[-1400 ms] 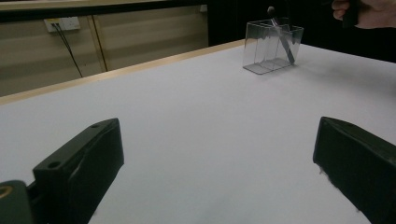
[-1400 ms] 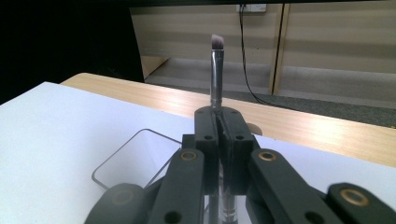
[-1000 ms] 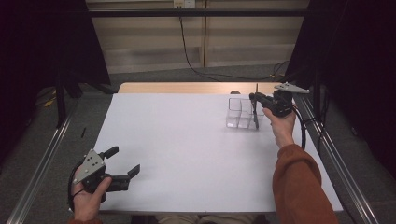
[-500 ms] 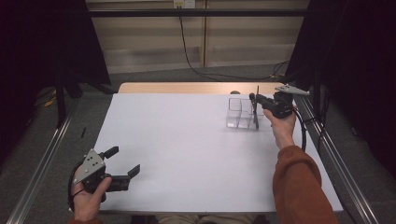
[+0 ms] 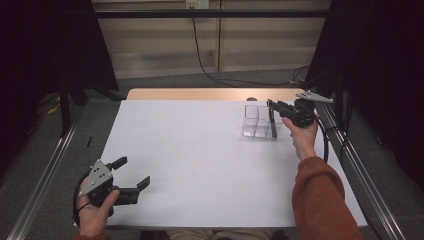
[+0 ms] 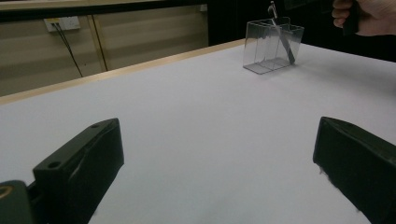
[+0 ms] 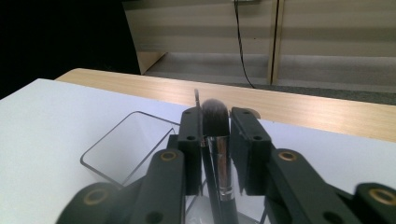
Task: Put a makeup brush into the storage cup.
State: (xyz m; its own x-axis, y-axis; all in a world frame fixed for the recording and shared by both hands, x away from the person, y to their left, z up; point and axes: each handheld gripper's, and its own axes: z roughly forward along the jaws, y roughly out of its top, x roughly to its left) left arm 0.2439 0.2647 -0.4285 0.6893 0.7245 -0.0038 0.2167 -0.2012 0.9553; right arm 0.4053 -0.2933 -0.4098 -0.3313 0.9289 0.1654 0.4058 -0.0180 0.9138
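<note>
High view: right gripper (image 5: 272, 111) sits at the far right of the table (image 5: 200, 165), right over the clear organizer (image 5: 258, 121). A makeup brush (image 5: 273, 126) runs from the jaws down into the organizer's right end, long axis near vertical, tilted slightly. Left gripper (image 5: 131, 174) is at the near left corner, well apart from all of this (so the right hand is the one doing the work).

Left gripper view: jaws stand wide, nothing between them, bare white table ahead. Organizer (image 6: 273, 45) shows far off at the upper right with the brush (image 6: 283, 37) leaning inside its right compartment, bristle end up, and the right hand (image 6: 369, 16) just beyond it.

Right gripper view: right gripper (image 7: 215, 126) jaws are narrow, flanking the brush (image 7: 217, 149) at the ferrule; bristles poke up past the jaw tips, handle drops away below. Whether the pads actually pinch it or have just slackened, I cannot tell. Organizer (image 7: 126, 144) rim lies directly under and to the left.

Judgement: brush is seated in the compartment, axis in line with the jaws, so the next move looks like a release and a straight lift clear.
</note>
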